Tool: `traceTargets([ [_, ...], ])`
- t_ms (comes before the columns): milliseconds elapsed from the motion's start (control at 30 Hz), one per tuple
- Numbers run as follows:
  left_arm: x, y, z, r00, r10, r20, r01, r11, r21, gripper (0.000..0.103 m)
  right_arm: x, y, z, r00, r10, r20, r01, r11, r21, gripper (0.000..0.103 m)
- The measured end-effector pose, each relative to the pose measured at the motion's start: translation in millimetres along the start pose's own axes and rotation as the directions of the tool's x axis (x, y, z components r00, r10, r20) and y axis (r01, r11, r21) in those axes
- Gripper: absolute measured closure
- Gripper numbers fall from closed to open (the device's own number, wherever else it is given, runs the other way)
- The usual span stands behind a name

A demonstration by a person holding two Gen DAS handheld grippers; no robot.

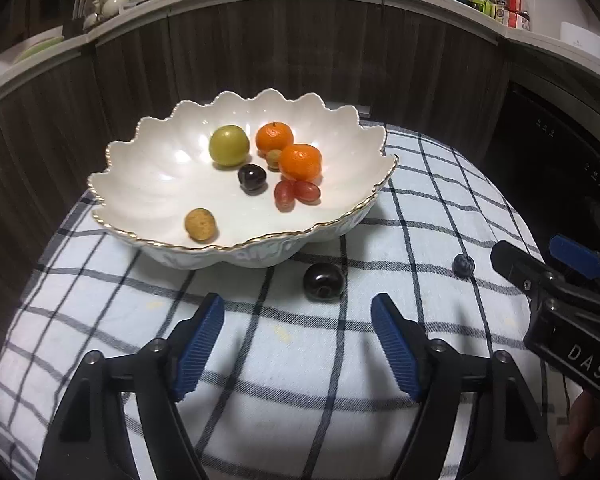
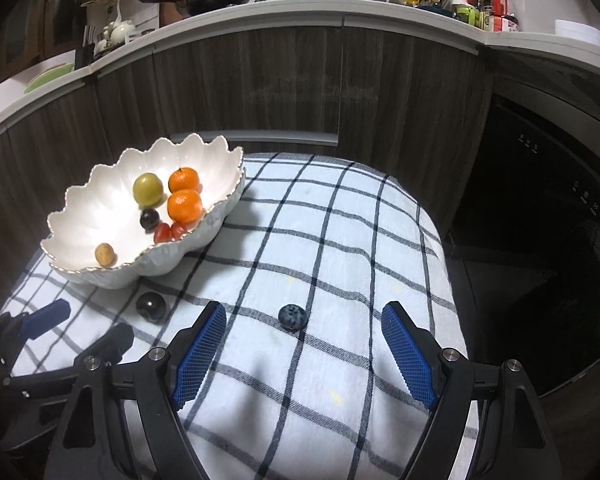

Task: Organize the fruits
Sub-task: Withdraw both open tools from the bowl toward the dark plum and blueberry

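My left gripper (image 1: pixel 298 344) has its jaws wide and empty, with the dark cherry (image 1: pixel 323 281) on the checked cloth (image 1: pixel 260 420) at about 1 o'clock from it, just below the scalloped bowl (image 1: pixel 112 148); closing off-centre could squirt that glossy round fruit away. My right gripper (image 2: pixel 304 354) is equally wide and empty, the blueberry (image 2: pixel 293 316) at 12 o'clock, soft enough, I judge, to crush or roll.

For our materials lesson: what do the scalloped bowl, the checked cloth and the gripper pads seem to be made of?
Scalloped bowl: likely glazed ceramic, glossy white with a gold-edged rim. Checked cloth: woven fabric, matte, slightly fuzzy, with dark lines on white. Gripper pads: probably blue rubber or plastic, with a fine grid texture.
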State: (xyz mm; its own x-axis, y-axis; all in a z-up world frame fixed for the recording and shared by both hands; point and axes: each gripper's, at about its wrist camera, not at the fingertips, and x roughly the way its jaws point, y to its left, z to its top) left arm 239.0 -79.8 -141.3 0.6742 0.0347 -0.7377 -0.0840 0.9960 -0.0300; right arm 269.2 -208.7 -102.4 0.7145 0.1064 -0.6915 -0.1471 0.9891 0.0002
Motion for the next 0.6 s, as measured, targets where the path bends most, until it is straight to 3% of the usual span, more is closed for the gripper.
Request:
traceTargets([
  [600, 35, -6, 4, 0.999, 0.004, -0.033, -0.002, 0.998, 0.06, 0.045, 38, 6, -1, 0.999, 0.038, -0.035, -0.039, 0.999, -0.031, 0.022],
])
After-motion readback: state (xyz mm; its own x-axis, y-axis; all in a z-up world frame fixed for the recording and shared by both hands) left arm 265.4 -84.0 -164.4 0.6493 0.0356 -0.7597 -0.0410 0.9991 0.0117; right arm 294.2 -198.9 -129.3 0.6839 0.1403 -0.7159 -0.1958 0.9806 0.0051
